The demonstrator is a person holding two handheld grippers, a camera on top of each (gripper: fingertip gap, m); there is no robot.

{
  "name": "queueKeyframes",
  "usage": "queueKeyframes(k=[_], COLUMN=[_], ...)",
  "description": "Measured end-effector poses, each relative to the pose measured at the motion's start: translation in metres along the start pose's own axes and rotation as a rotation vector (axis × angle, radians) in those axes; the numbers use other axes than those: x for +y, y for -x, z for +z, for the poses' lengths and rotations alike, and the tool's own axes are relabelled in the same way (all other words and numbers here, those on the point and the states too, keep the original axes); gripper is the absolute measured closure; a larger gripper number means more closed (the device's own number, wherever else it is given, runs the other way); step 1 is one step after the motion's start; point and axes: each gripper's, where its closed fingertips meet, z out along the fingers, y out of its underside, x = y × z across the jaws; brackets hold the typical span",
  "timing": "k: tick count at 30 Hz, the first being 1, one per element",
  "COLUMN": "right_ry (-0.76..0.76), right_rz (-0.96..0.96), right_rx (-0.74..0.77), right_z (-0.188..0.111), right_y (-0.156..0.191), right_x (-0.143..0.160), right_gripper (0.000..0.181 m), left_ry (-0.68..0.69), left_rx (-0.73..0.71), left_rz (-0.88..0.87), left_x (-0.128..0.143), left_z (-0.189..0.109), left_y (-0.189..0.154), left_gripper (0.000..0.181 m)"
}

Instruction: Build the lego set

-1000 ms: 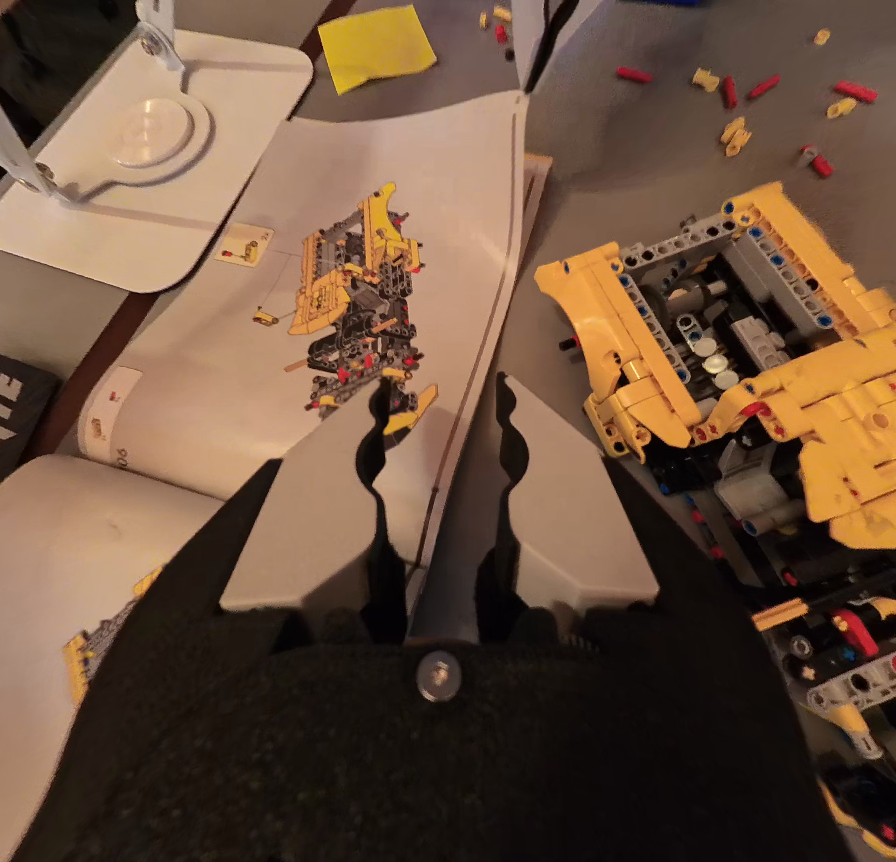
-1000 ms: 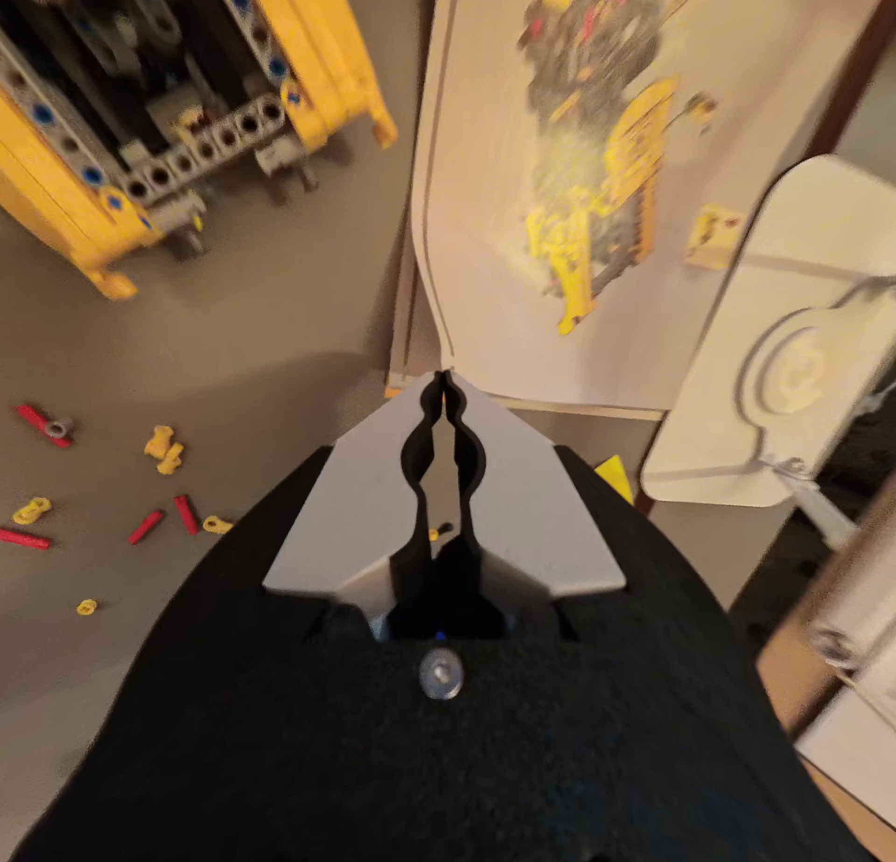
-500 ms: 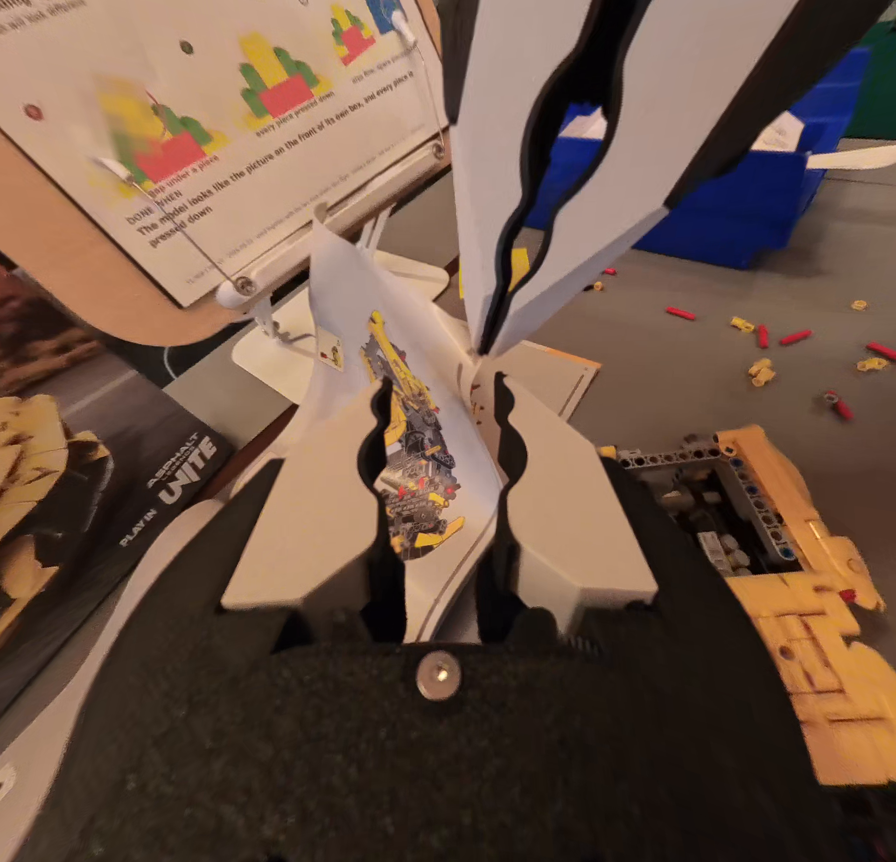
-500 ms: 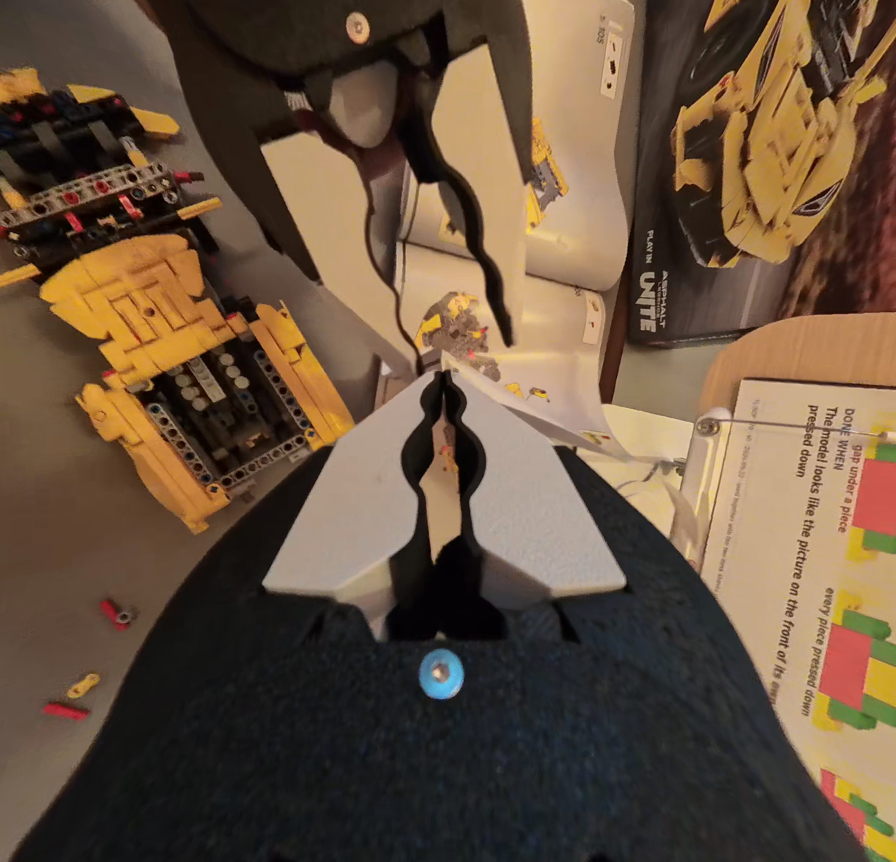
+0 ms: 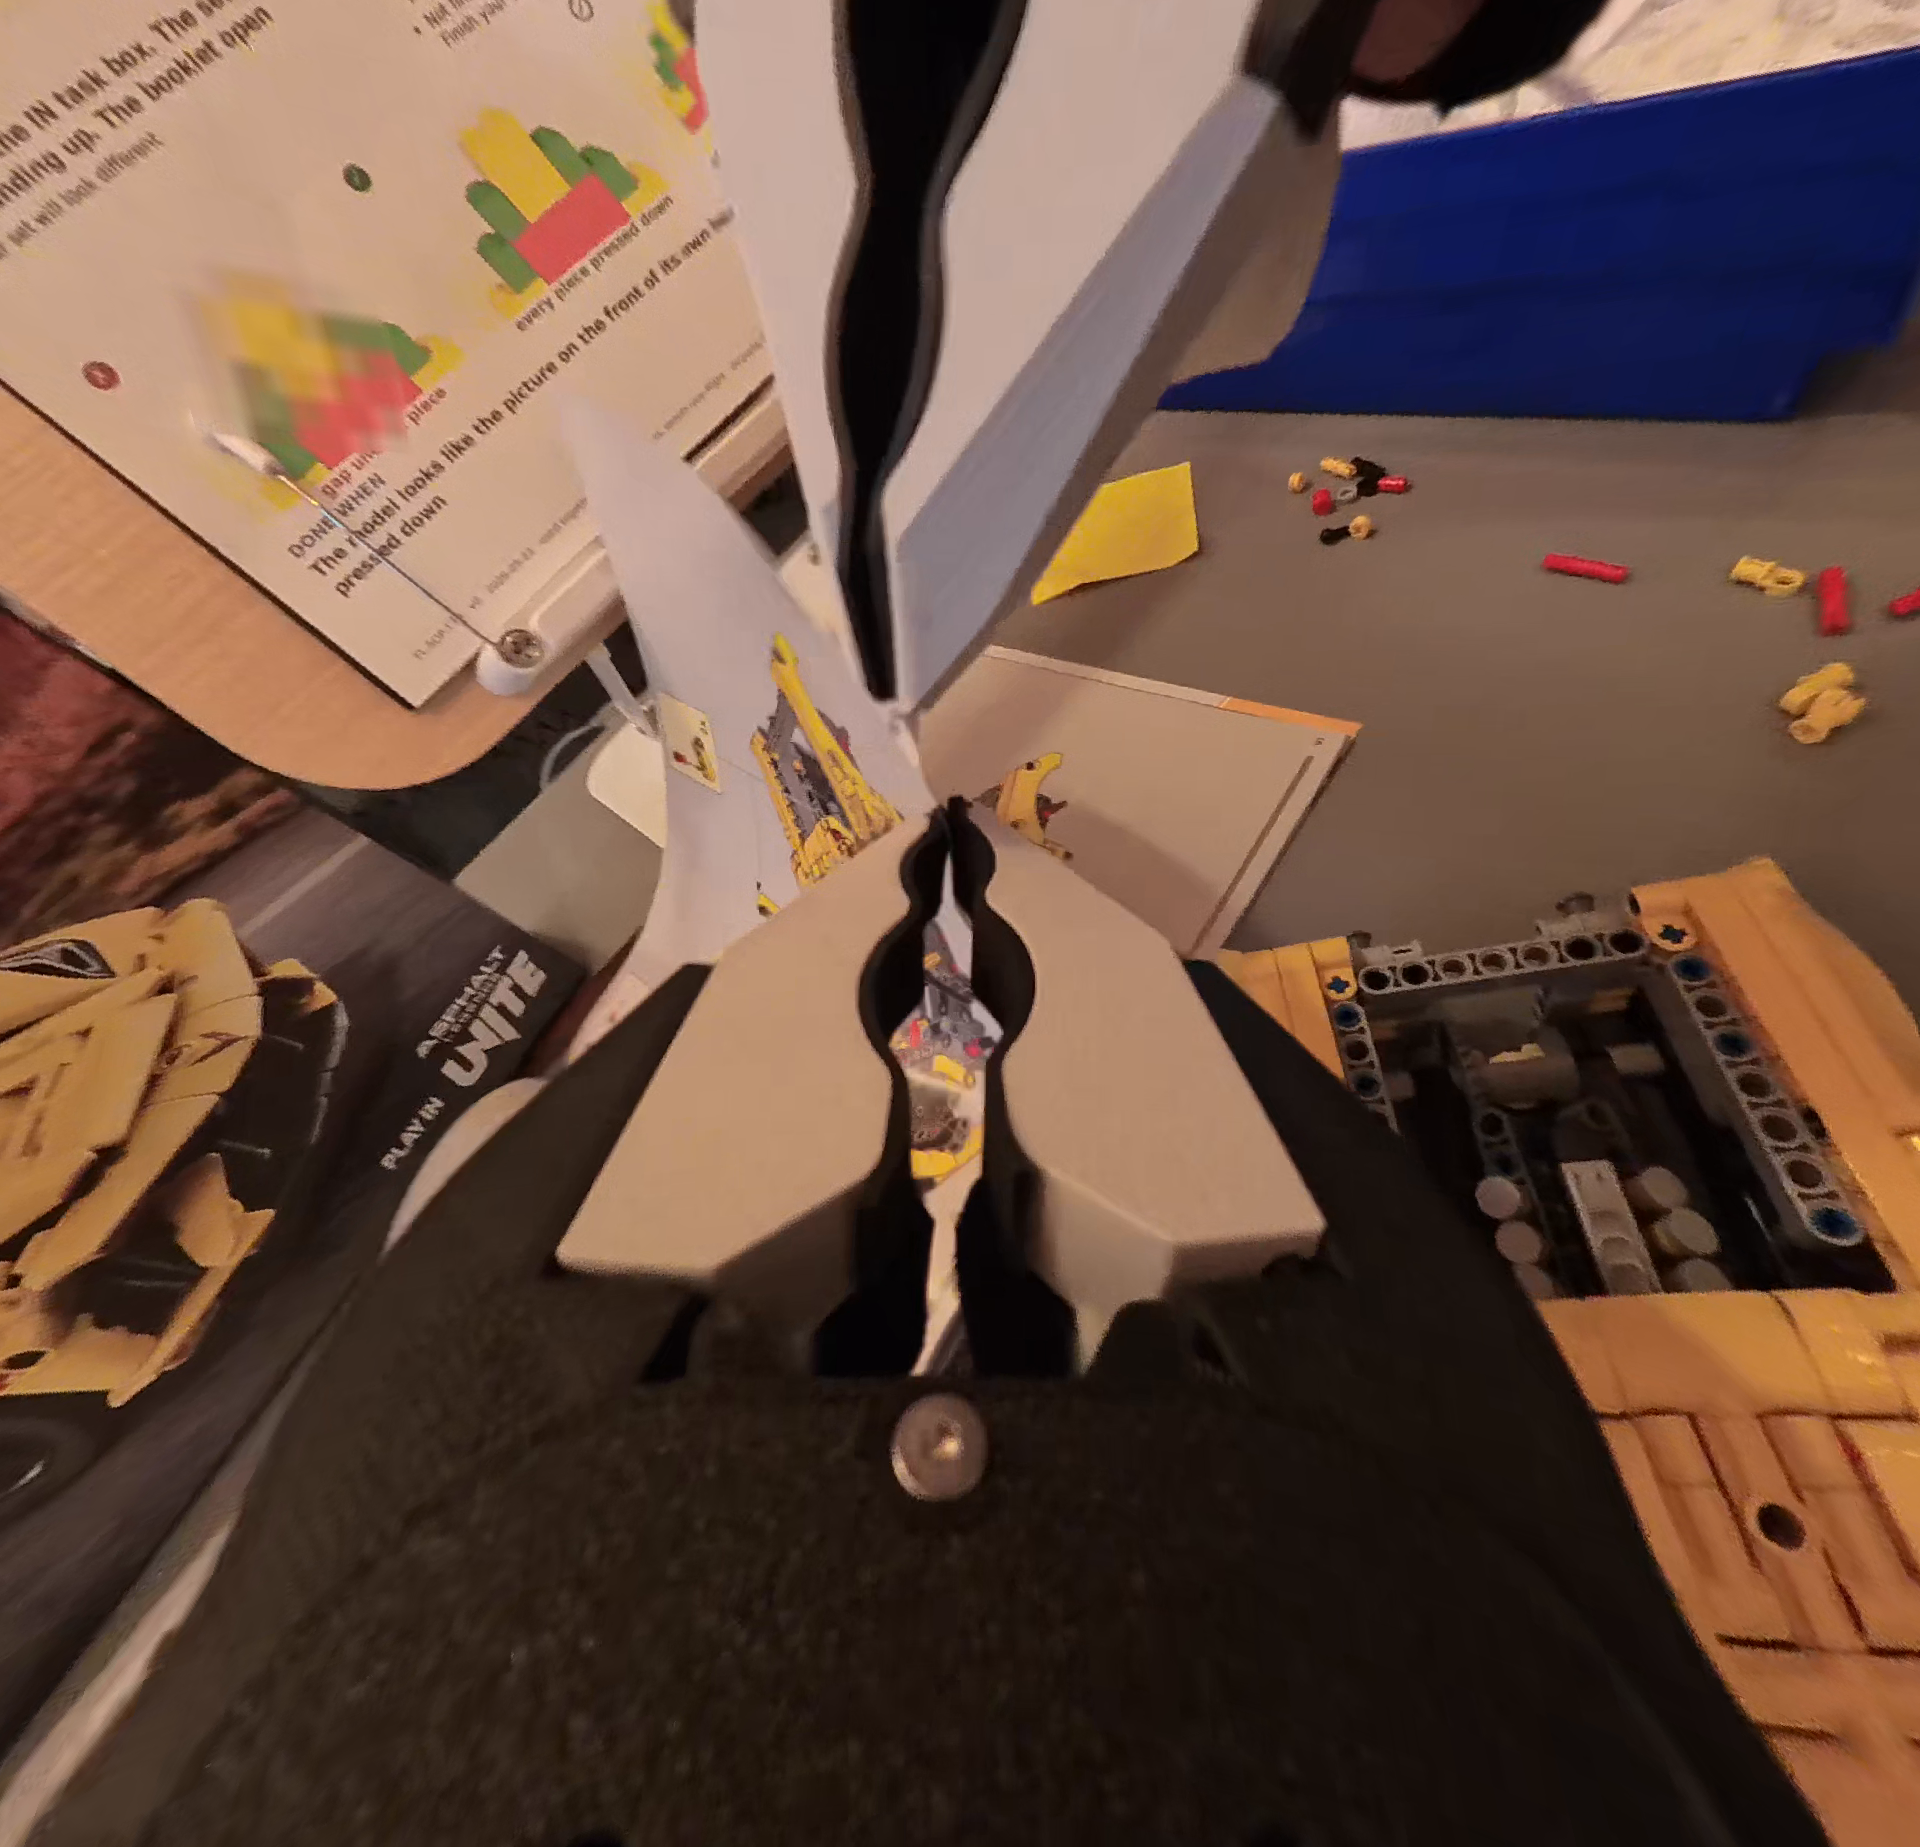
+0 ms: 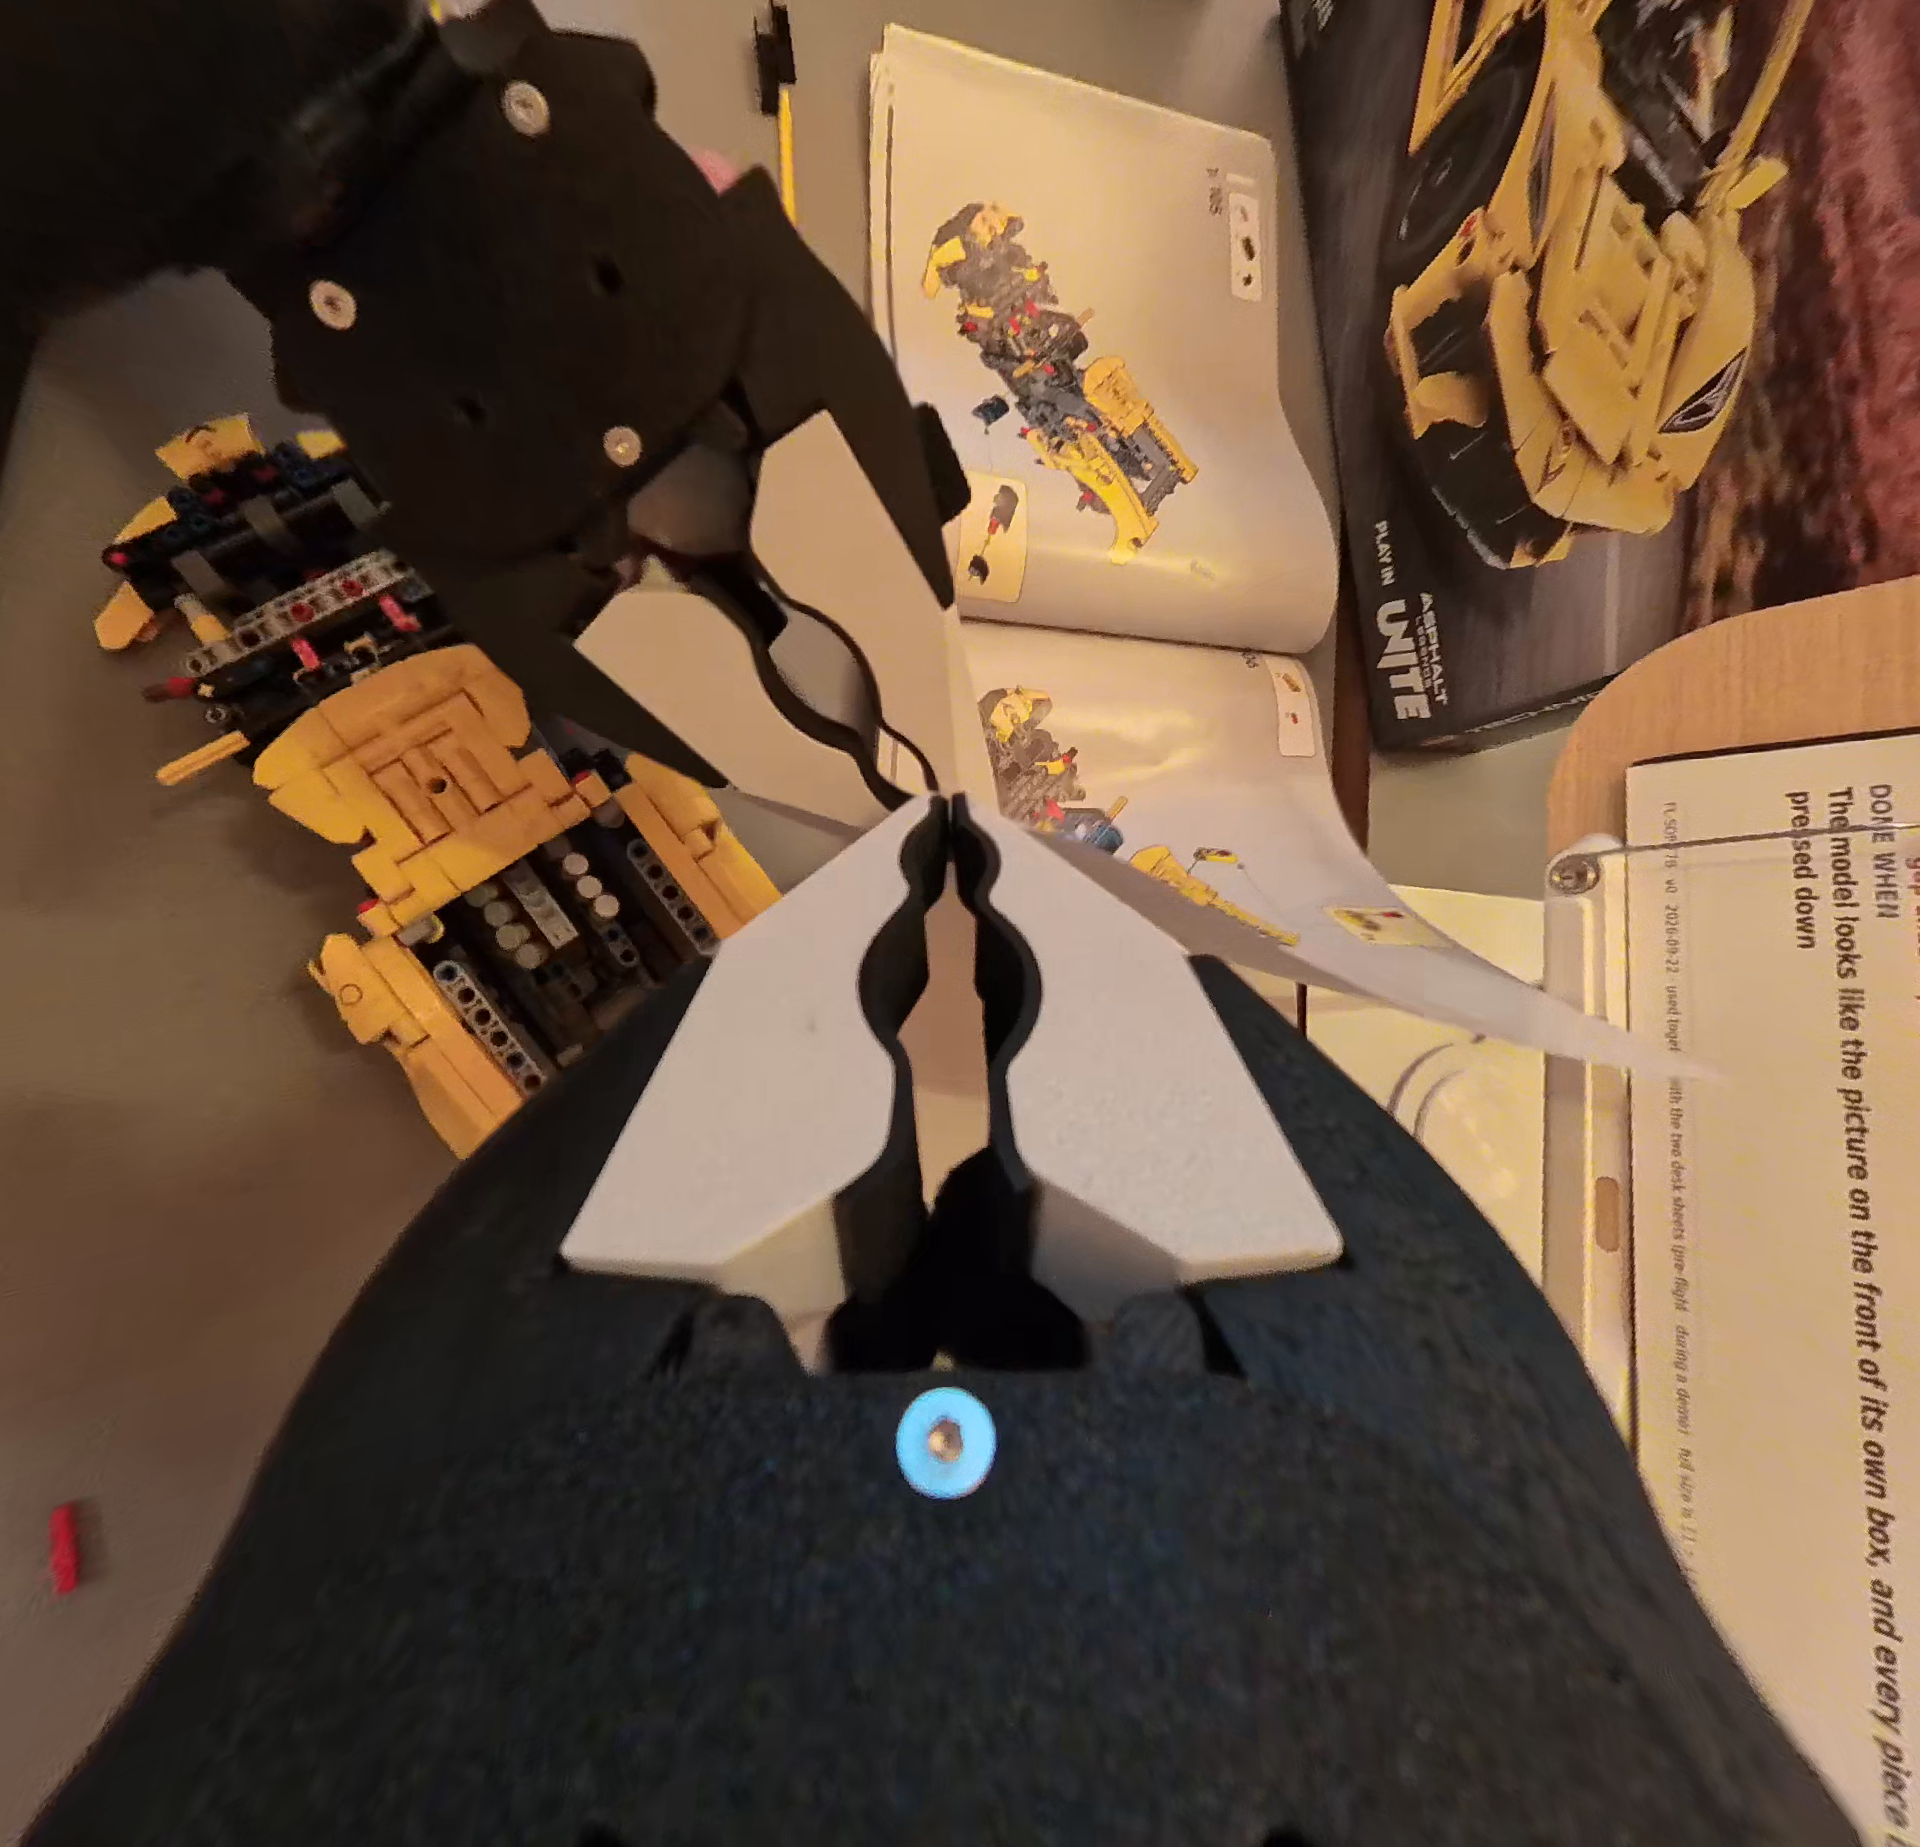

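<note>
A: Grippers meet tip to tip on one lifted page (image 6: 1195,904) of the instruction booklet (image 6: 1091,343). Left gripper (image 5: 948,823): jaws closed to a sliver at the tips, pinching the page. Right gripper (image 6: 943,810): jaws likewise pressed together on the same sheet.

B: Model location?

A: Half-built yellow car (image 6: 468,821) rests on the grey table (image 5: 1507,758), just beside the booklet, untouched. Loose red and yellow pins (image 5: 1813,701) lie scattered farther off. Box (image 6: 1610,291) sits on the booklet's far side.

B: Risks?

A: Judgement: two grips on one thin sheet. Pulling apart, or twisting unevenly, could tear or crease it. Pinching several sheets together would skip a step. A sweeping turn might drag the booklet into the car.
</note>
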Motion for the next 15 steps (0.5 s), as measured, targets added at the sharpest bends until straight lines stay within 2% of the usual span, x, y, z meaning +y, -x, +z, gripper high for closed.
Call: queueKeyframes(k=[2,4,7,11,15], right_ry=[-0.045,-0.093,-0.244,-0.324,-0.310], right_rz=[0.037,0.127,0.318,0.482,0.593], right_rx=[0.048,0.069,0.027,0.094,0.159], right_z=[-0.005,-0.014,-0.020,-0.004,0.012], right_y=[-0.005,-0.005,0.014,0.047,0.076], right_x=[-0.001,0.002,0.004,0.037,0.067], right_gripper=[0.160,0.156,0.147,0.147,0.148], left_ry=[0.000,-0.003,-0.023,-0.072,-0.097], left_rx=[0.040,0.066,0.137,0.199,0.157], left_rz=[-0.050,-0.108,-0.231,-0.448,-0.621], left_x=[0.002,0.005,0.012,0.025,0.047], left_z=[-0.001,-0.004,-0.016,-0.043,-0.079], left_y=[0.000,0.007,0.016,0.033,0.064], left_gripper=[0.181,0.181,0.181,0.181,0.181])
